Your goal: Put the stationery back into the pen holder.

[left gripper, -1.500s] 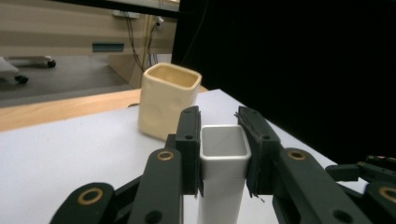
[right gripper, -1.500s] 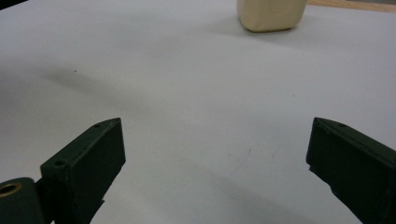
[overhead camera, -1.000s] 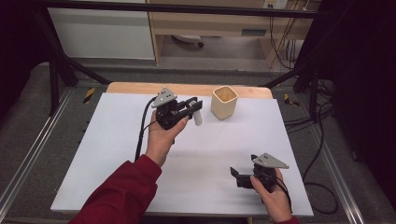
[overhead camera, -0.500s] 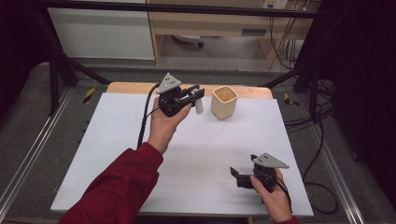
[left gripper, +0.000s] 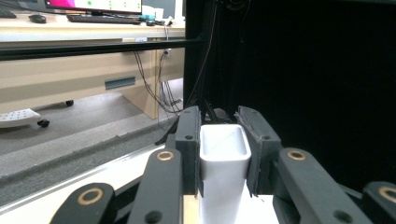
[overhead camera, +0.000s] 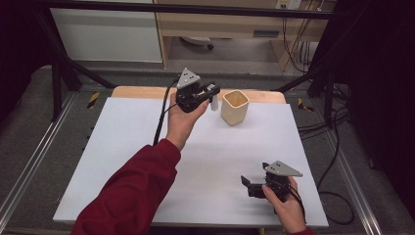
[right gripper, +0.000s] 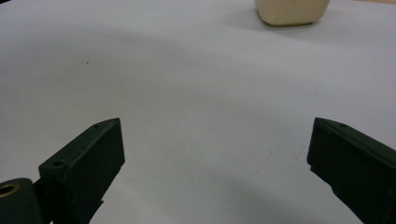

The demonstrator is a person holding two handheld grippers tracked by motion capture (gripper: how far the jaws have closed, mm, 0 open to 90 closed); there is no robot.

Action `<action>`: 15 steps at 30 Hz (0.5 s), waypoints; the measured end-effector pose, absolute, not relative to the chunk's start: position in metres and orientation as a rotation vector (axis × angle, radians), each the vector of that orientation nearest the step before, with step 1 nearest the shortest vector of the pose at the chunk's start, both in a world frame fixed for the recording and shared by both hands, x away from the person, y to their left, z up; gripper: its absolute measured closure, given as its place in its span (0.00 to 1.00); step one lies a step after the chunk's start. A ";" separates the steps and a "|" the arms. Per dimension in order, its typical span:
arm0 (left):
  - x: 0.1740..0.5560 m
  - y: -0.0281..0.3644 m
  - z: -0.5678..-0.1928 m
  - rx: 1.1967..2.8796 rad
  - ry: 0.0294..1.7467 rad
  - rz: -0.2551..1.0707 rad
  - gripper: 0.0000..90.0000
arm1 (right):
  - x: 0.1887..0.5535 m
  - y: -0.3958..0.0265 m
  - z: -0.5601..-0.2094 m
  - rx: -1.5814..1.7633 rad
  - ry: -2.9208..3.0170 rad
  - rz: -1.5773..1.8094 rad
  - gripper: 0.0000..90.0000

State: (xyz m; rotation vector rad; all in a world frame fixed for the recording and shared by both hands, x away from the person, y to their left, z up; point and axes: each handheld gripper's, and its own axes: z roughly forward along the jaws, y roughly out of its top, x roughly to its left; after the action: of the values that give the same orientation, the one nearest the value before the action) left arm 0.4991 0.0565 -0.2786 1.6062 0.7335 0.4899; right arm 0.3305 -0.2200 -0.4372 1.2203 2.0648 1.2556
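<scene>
My left gripper (overhead camera: pixel 211 93) clamped on small white cup (left gripper: pixel 223 154), cup upright between pads, lifted above far edge of white table (overhead camera: pixel 147 147), just beside cream cup (overhead camera: pixel 235 107). My right gripper (overhead camera: pixel 252 183) wide open, empty, low over table near edge.

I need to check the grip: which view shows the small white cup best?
The left gripper view: the white cup sits close up, clamped between the left tool's pads. The high view shows it small, beside the cream cup.
</scene>
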 end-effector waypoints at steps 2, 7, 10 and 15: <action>0.503 0.053 -0.279 1.605 0.737 0.488 0.78 | 0.330 -0.220 -0.437 1.223 2.067 1.254 0.05; 0.511 0.045 -0.282 1.605 0.739 0.493 0.78 | 0.331 -0.220 -0.438 1.226 2.069 1.256 0.05; 0.515 0.041 -0.284 1.606 0.743 0.498 0.78 | 0.331 -0.220 -0.438 1.227 2.070 1.260 0.04; 0.523 0.035 -0.288 1.598 0.760 0.506 0.78 | 0.331 -0.220 -0.438 1.238 2.066 1.264 0.04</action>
State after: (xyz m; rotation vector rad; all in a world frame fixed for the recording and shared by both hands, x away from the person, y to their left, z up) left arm 0.5227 0.0350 -0.2884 1.5981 0.7600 0.5055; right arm 0.3311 -0.2199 -0.4380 1.2382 2.0663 1.2644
